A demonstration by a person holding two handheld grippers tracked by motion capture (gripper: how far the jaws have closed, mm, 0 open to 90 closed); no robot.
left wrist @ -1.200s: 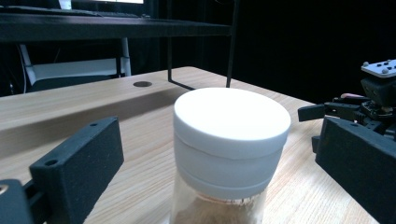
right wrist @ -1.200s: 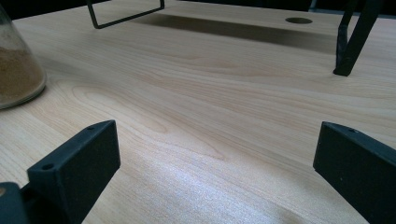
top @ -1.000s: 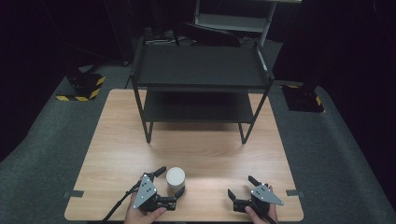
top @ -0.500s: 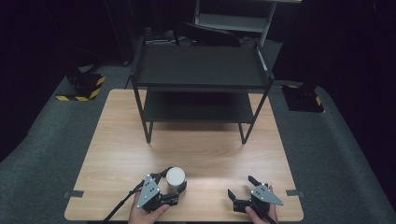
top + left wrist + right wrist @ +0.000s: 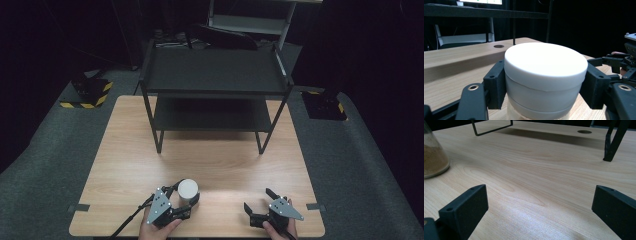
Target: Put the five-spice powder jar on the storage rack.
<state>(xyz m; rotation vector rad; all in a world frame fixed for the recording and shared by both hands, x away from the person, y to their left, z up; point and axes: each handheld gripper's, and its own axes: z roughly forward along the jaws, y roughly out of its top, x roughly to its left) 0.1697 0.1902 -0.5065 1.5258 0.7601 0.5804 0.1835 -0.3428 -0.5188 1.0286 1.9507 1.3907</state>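
Note:
A jar with a white lid (image 5: 188, 189) stands near the table's front edge, left of centre. My left gripper (image 5: 186, 195) is shut on it. Its jaws have just been closing, and both black pads (image 5: 495, 85) now press the sides of the jar (image 5: 545, 72) below the lid. The jar's glass body (image 5: 434, 157) holds brown powder, seen at the left edge of the right gripper view. My right gripper (image 5: 259, 199) rests at the front right, open, with bare wood between its jaws (image 5: 539, 207). It also appears at the right edge of the left gripper view (image 5: 621, 65).
A black two-tier metal rack (image 5: 212, 75) stands at the back of the wooden table (image 5: 210, 160), its legs (image 5: 611, 142) ahead of my right gripper. A round hole (image 5: 584, 131) is cut in the tabletop. Dark floor surrounds the table.
The left gripper's jaws have closed in from wide apart onto the jar. The jar, both hands and the right gripper have kept their places.

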